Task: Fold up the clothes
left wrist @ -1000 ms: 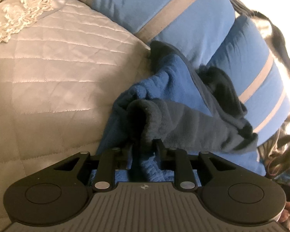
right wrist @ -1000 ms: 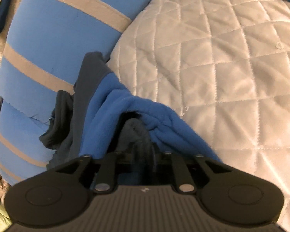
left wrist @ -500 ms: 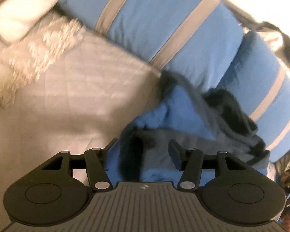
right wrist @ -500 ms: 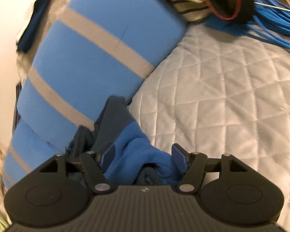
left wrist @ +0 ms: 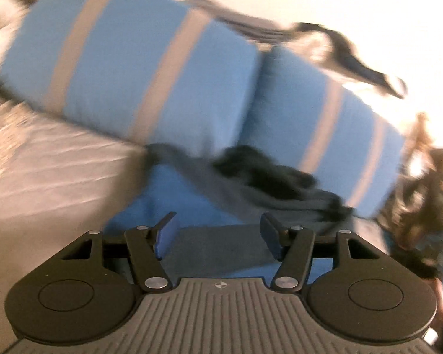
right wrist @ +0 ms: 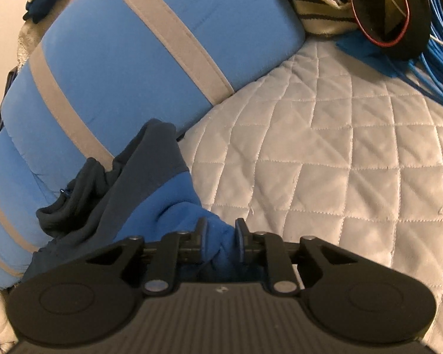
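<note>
A blue and dark grey fleece garment [left wrist: 198, 206] lies crumpled on the quilted bed, against the blue pillows. My left gripper [left wrist: 217, 236] is open above it, with the jaws wide apart and nothing held between them. The left wrist view is blurred by motion. In the right wrist view the same garment [right wrist: 127, 194] lies at the lower left. My right gripper [right wrist: 218, 236] has its jaws narrowly apart around a blue fold of the garment.
Two blue pillows with grey stripes [left wrist: 150, 67] [right wrist: 127, 50] lie along the head of the pale quilted bedspread [right wrist: 339, 159]. A black and red item and blue cords [right wrist: 404, 11] lie at the far right. Dark clothing [left wrist: 354, 56] lies behind the pillows.
Both grippers opened and let go of the garment, then drew back from it. The right jaws have since narrowed around a blue fold. The garment now lies flatter on the bed.
</note>
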`<move>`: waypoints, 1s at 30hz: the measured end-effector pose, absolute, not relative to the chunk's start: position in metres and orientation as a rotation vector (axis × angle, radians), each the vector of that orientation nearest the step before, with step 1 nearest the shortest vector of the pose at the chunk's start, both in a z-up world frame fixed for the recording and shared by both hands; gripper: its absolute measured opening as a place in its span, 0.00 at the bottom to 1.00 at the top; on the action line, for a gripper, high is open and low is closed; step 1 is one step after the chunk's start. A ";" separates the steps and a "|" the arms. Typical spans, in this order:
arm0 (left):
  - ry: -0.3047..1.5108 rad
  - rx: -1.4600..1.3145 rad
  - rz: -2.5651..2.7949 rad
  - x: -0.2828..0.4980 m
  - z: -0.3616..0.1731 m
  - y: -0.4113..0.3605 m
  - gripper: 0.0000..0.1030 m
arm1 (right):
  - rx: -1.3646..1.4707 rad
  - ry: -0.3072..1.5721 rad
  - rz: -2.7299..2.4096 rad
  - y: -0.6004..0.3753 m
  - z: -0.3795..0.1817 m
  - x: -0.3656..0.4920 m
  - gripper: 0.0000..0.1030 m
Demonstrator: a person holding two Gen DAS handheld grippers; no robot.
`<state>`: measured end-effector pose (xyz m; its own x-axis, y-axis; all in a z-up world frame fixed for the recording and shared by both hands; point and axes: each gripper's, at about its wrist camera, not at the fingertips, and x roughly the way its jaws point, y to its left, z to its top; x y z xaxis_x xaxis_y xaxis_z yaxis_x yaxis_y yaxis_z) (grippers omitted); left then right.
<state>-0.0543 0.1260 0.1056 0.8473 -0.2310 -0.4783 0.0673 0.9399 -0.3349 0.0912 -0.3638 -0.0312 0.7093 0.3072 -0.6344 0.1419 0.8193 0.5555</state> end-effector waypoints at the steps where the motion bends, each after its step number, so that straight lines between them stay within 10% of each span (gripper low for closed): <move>1: 0.528 -0.292 -0.201 -0.054 0.109 0.117 0.61 | 0.642 0.789 0.102 -0.366 -0.032 0.091 0.29; 4: 0.507 -0.187 -0.298 -0.052 0.121 0.081 0.66 | 0.742 0.789 0.112 -0.375 -0.037 0.091 0.68; 9: 0.532 -0.043 -0.453 -0.032 0.153 0.013 0.66 | 0.756 0.826 0.132 -0.376 -0.041 0.096 0.72; 24: 0.677 0.073 -0.633 0.149 0.092 -0.148 0.71 | 0.719 0.891 0.098 -0.376 -0.037 0.097 0.69; 30: 0.699 0.090 -0.717 0.188 0.058 -0.185 0.66 | 0.609 0.905 0.088 -0.362 -0.032 0.093 0.39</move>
<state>0.1883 -0.1847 0.0577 0.5397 -0.5731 -0.6167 0.6307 0.7604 -0.1547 0.0930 -0.3619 -0.0320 0.6260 0.3201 -0.7111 0.1780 0.8291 0.5300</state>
